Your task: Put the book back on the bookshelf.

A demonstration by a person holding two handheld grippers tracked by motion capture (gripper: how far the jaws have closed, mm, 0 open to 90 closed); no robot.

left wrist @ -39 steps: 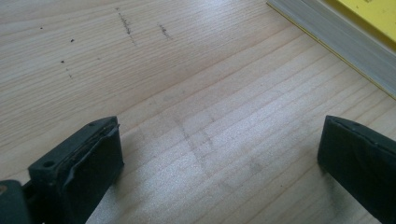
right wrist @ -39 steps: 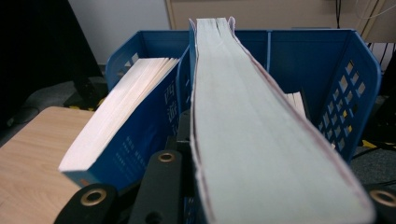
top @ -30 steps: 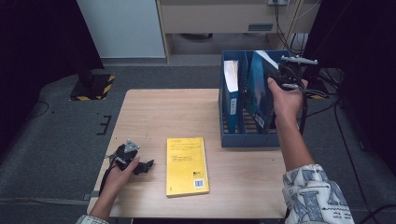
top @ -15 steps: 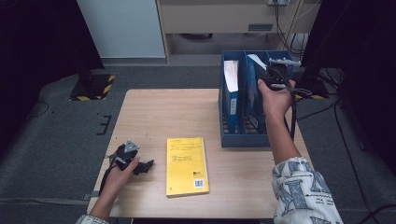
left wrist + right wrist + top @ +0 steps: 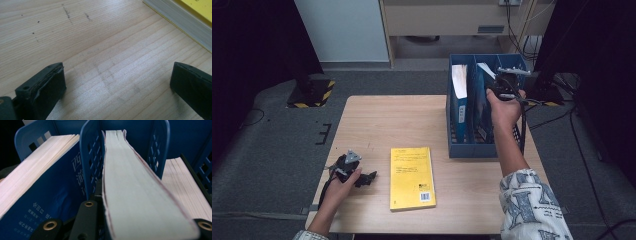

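Blue plastic walls of the file rack [image 5: 458, 150] now close around the book [image 5: 140, 195] that my right claw [image 5: 504, 87] pinches by its edge. A second ago I held that book higher, above the rack at about one o'clock on the table [image 5: 377, 115]; since then my right hand has come down, and the book's lower part stands inside the middle compartment while its white page edge still pokes above the rim. From the right gripper view, my jaws sit pressed against both covers, pages running away toward twelve o'clock between two perforated dividers. I judge the filing nearly done: a little more lowering, then release.

My left claw [image 5: 357, 175] has not shifted; it rests on the wood at about eight o'clock, jaws spread wide with only bare table between them.

A yellow book [image 5: 412, 176] lies flat at about six o'clock, just right of my left claw, likely next to file. Its back cover carries lines of print and a barcode, too small to read.

Another blue book [image 5: 47, 202] leans in the left-hand compartment; white Chinese characters show on its cover, though I cannot make them out with certainty.
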